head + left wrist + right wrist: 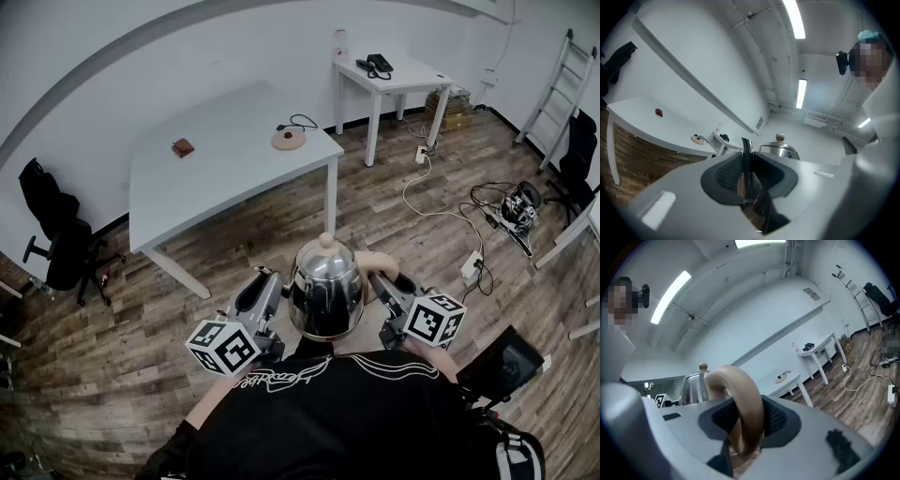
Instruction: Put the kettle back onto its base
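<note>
A steel kettle (325,286) with a tan knob hangs in the air in front of me, carried between both grippers. My left gripper (277,286) is shut on its thin metal spout (746,154), which stands between the ribbed pads. The tan curved handle (740,399) is clamped in my right gripper (380,281). The kettle's lid (779,149) shows beyond the left jaws, and its body (693,385) shows left of the right jaws. The round tan base (289,139) with its black cord lies near the far right corner of the white table (216,178), well ahead of the kettle.
A small red-brown object (183,147) lies on the same table. A second white table (389,75) with a phone stands behind it. Cables and a power strip (469,267) cross the wooden floor at right. A ladder (562,84) and black chairs (56,234) stand at the sides.
</note>
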`<state>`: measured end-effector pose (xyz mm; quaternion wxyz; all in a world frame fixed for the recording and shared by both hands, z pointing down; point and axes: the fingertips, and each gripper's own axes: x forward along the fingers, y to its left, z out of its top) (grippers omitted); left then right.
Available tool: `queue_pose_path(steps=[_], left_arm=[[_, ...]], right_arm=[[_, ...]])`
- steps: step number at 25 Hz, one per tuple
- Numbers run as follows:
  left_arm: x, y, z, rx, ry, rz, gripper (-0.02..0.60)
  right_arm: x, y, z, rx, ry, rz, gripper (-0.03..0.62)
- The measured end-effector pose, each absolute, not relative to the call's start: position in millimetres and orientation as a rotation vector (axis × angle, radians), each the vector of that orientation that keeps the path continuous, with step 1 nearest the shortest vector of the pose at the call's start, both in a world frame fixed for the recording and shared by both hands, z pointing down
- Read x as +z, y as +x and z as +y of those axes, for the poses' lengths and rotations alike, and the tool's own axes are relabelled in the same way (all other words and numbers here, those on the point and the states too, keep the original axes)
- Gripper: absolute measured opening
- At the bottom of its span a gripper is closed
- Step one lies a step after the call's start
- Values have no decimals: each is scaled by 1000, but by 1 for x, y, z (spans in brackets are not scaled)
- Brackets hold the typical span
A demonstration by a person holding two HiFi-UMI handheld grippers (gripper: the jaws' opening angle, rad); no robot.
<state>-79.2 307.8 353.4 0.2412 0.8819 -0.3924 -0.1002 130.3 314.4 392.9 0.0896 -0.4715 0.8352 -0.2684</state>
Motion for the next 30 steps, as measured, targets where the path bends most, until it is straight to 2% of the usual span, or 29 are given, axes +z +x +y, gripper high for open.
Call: queue_pose_path(steps=[6, 21, 30], left_arm=[[387, -75, 272, -279, 2423, -1053, 84], [407, -88, -46, -190, 2345, -986, 83], [410, -101, -148, -187, 2368, -944, 83]], right_arm=[[427, 134, 281, -798, -1409, 2474, 130], [442, 117, -15, -940, -1455, 2479, 130], [435, 103, -115, -845, -1531, 2509, 130]])
